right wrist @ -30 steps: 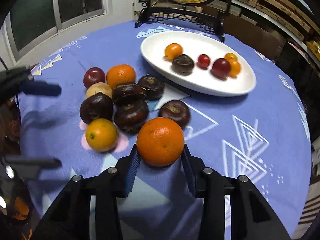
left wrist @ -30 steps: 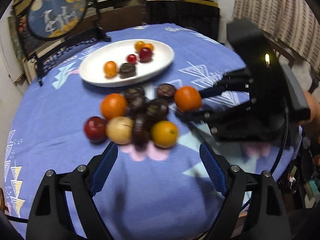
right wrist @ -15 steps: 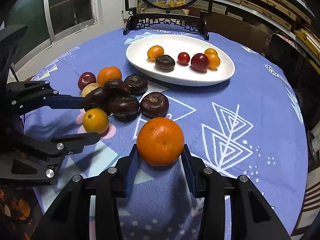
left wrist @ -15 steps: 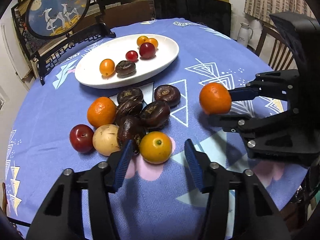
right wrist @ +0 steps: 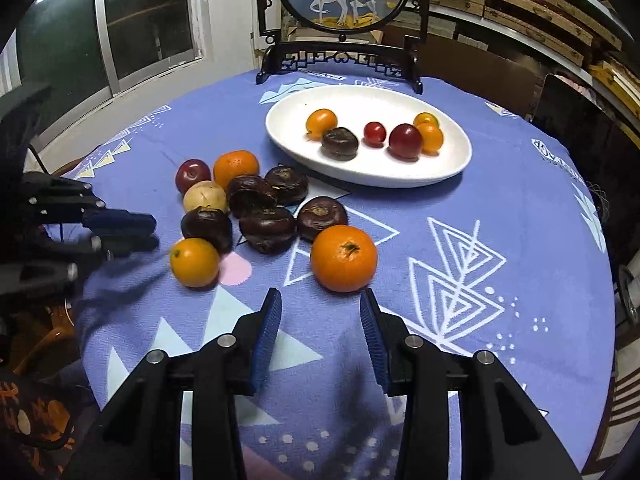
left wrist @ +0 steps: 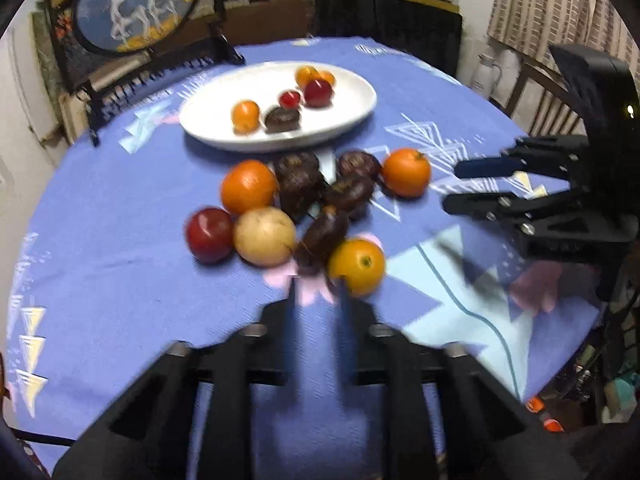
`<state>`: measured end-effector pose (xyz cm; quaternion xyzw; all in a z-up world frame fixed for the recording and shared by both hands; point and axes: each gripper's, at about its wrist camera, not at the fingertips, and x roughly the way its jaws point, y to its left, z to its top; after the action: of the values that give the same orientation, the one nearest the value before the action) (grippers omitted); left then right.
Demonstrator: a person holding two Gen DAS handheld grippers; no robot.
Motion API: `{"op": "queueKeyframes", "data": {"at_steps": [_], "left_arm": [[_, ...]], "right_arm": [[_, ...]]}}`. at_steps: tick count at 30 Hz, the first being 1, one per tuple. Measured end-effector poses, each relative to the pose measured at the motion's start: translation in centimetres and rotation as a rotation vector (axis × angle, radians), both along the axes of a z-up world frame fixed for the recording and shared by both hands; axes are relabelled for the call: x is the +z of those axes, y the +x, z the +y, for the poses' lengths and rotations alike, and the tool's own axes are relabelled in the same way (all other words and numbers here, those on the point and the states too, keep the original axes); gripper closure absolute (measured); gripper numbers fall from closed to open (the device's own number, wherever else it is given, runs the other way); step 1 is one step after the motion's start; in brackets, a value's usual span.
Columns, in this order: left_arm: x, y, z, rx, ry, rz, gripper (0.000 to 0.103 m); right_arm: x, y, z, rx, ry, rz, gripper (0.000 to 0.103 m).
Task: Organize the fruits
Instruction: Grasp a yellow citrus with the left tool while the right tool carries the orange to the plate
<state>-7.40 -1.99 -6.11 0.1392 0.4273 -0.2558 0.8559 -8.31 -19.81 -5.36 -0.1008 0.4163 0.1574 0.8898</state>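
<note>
- Since the earlier frames the orange (left wrist: 406, 172) has left the right gripper (left wrist: 452, 186) and sits on the cloth. The left gripper (left wrist: 318, 300) has just been closing, with nothing between its jaws.
- Left wrist view: the left jaws are blurred and nearly together. The yellow fruit (left wrist: 356, 266) lies just ahead, a little right of the right tip. The orange rests at the right end of the loose pile, just left of the right gripper's tips and apart from them. The plate (left wrist: 360, 112) lies farther off.
- Right wrist view: the right gripper (right wrist: 320, 304) stands with jaws apart and empty. The orange (right wrist: 344, 258) lies just ahead, slightly right of centre. The plate (right wrist: 460, 160) is far beyond it.
- Judgement: the right hand is nearer the orange and needs only a short push forward. The left must reopen and shift right.
</note>
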Motion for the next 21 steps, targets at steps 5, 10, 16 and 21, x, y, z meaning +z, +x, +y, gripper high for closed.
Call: {"op": "queueKeyframes", "data": {"at_steps": [5, 10, 16, 21], "left_arm": [[-0.6, -0.6, -2.2, -0.055, -0.014, 0.018, 0.053], [-1.7, 1.3, -3.6, 0.002, -0.013, 0.046, 0.057], [-1.8, 1.8, -3.0, 0.035, -0.022, 0.049, 0.067], [-0.6, 1.1, -0.8, 0.049, -0.046, 0.016, 0.067]], "right_arm": [[-0.4, 0.4, -0.3, -0.03, -0.029, 0.015, 0.054], [-0.4, 0.1, -1.1, -0.048, -0.018, 0.006, 0.051], [-0.7, 0.6, -0.8, -0.032, -0.011, 0.027, 0.051], [-0.8, 2.2, 0.3, -0.018, -0.017, 0.018, 0.03]]}}
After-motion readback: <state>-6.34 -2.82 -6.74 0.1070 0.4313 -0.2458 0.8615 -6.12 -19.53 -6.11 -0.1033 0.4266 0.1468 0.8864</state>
